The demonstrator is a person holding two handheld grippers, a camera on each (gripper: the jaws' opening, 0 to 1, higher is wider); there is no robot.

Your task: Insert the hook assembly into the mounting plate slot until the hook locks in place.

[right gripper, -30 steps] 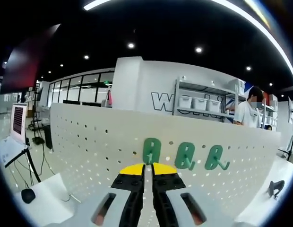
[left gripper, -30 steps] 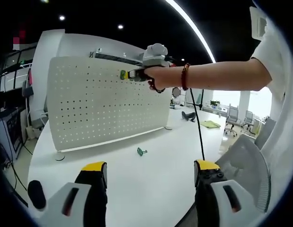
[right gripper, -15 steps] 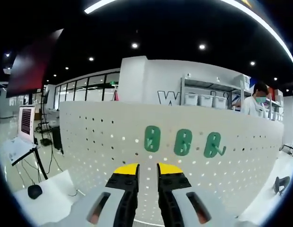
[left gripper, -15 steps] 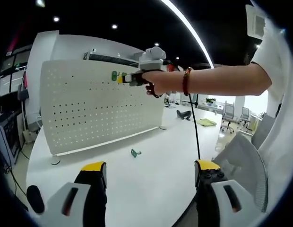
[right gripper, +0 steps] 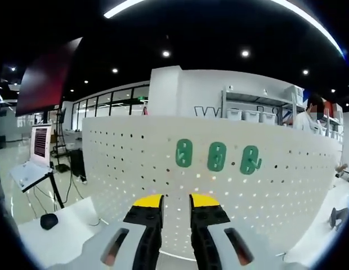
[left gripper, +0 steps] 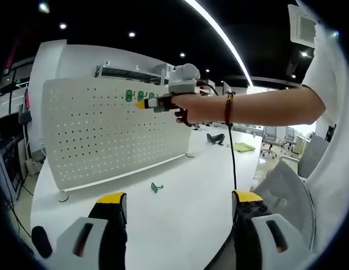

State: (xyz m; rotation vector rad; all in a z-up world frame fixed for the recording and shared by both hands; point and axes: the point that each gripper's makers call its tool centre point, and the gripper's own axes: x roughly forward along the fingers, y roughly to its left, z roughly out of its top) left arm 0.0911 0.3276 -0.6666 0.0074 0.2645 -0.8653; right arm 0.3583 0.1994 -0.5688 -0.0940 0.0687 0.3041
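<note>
While my right gripper [right gripper: 176, 198] sits back from the pegboard [right gripper: 135, 169], three green hooks [right gripper: 217, 156] hang in a row on its upper part, seen in the right gripper view. The leftmost hook [right gripper: 184, 153] is just above my yellow tips, apart from them. A second ago those tips were closed right under that hook; half a second ago they had parted; now they're narrowly apart, holding nothing, and the board looks a bit farther off.

Left gripper view: right gripper [left gripper: 142, 104] is held up by my hand [left gripper: 186, 108] just in front of the board [left gripper: 101, 135], below and right of the mounted hooks [left gripper: 134, 96]. Earlier it was up against them. My left gripper [left gripper: 177, 201] is wide, holding nothing, low over the white table [left gripper: 180, 208].

One more green hook [left gripper: 156, 187] lies loose on the table in front of the board's lower edge, well apart from both grippers.

Around: black cable [left gripper: 233, 152] drops from my wrist across the table view. Beaded bracelet [left gripper: 228, 108] on the wrist. Black mouse [right gripper: 49, 221] on the table at left, laptop on a stand [right gripper: 35, 163] beyond it. Shelving with white bins [right gripper: 250, 115] behind the board, a person [right gripper: 309, 118] next to it. Office chairs [left gripper: 270, 135] in the far right of the left gripper view.
</note>
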